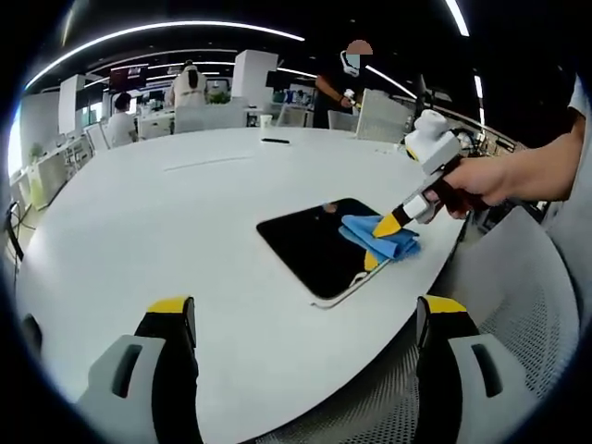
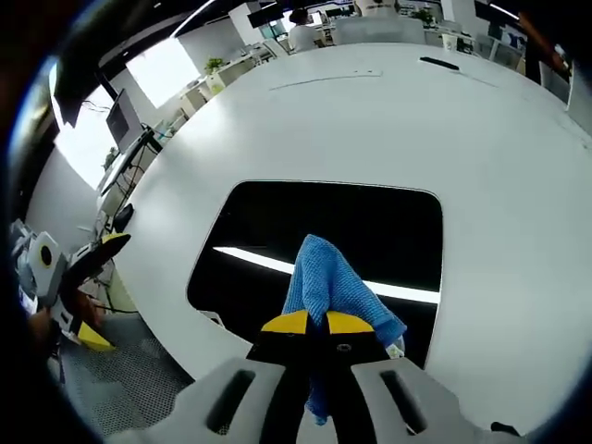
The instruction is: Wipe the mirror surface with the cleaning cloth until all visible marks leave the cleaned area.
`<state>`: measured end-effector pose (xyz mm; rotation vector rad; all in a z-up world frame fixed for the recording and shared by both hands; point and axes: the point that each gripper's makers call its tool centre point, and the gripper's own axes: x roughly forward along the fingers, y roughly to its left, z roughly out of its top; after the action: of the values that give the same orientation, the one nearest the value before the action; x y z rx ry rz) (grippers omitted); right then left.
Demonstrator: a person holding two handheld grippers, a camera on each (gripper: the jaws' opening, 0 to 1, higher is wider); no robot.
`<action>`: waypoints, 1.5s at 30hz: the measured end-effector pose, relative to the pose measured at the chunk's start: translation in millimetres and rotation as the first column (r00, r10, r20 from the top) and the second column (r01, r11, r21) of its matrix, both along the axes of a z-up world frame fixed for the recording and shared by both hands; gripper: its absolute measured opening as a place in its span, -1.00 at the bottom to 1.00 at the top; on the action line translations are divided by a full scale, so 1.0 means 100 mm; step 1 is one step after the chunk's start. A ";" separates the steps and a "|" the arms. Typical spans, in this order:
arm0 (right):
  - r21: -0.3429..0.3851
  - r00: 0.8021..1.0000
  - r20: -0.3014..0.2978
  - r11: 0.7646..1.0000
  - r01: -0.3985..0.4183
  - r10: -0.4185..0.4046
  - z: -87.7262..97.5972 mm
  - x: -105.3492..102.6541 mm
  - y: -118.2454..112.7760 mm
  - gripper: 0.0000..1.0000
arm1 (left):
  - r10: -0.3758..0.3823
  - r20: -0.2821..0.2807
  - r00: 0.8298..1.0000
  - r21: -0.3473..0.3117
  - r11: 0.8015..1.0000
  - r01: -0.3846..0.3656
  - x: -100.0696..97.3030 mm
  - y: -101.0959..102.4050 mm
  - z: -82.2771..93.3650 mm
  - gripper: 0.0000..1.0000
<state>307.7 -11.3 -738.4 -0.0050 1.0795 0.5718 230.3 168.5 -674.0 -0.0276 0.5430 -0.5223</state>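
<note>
The dark mirror lies flat near the white table edge, with the blue cleaning cloth pressed on it in the right hand-held gripper, jaws clamped; wiping is under way, and next comes a sweep across the unwiped glass; the left hand-held gripper hovers wide and empty.

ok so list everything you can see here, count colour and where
mirror: one, dark, reflective, flat on the table near its edge
cleaning cloth: one, blue, bunched on the mirror, pinched in the right gripper
table: one, white, rounded, large
dark flat item: one, black, far side of the table
mesh chair: one, white, beside the table edge
people: several, in the office background
left gripper: yellow-tipped, jaws apart, above the table edge
right gripper: yellow-tipped, closed on the cloth
hand: one, holding the right gripper
</note>
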 end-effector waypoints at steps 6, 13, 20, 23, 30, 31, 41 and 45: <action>0.000 1.000 0.005 1.000 -0.004 0.004 0.00 -0.08 0.00 -1.00 | -0.008 0.003 1.000 0.000 1.000 0.008 0.00 -0.01 0.00 0.98; 0.010 1.000 0.009 1.000 0.006 -0.006 0.00 -0.12 -0.01 -1.00 | 0.003 0.005 1.000 -0.003 1.000 -0.003 0.01 0.01 0.00 0.98; 0.003 1.000 0.006 1.000 -0.006 0.006 0.00 -0.18 -0.01 -1.00 | 0.002 0.003 1.000 -0.002 1.000 -0.002 0.00 0.01 0.00 0.98; 0.011 1.000 -0.009 1.000 0.006 -0.006 0.00 -0.23 -0.01 -1.00 | 0.002 0.003 1.000 0.001 1.000 -0.002 0.00 0.01 0.00 0.98; 0.004 1.000 -0.024 1.000 0.020 -0.020 0.00 -0.27 -0.02 -1.00 | 0.000 0.004 1.000 -0.001 1.000 0.000 0.00 0.01 0.01 0.98; 0.002 0.999 -0.027 1.000 0.021 -0.021 0.00 -0.28 -0.02 -1.00 | -0.002 0.002 1.000 0.000 1.000 0.002 -0.01 0.00 0.00 0.98; -0.007 0.999 -0.040 1.000 0.025 -0.025 -0.01 -0.29 -0.01 -1.00 | 0.002 0.004 1.000 0.002 1.000 -0.002 0.00 0.01 0.00 0.98; -0.006 0.999 -0.044 1.000 0.024 -0.024 -0.01 -0.29 -0.02 -1.00 | 0.001 0.003 1.000 0.002 1.000 -0.001 0.00 0.01 0.00 0.98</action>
<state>278.8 -13.0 -739.6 0.0157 1.1222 0.5493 230.1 169.7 -673.7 -0.0247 0.5406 -0.5208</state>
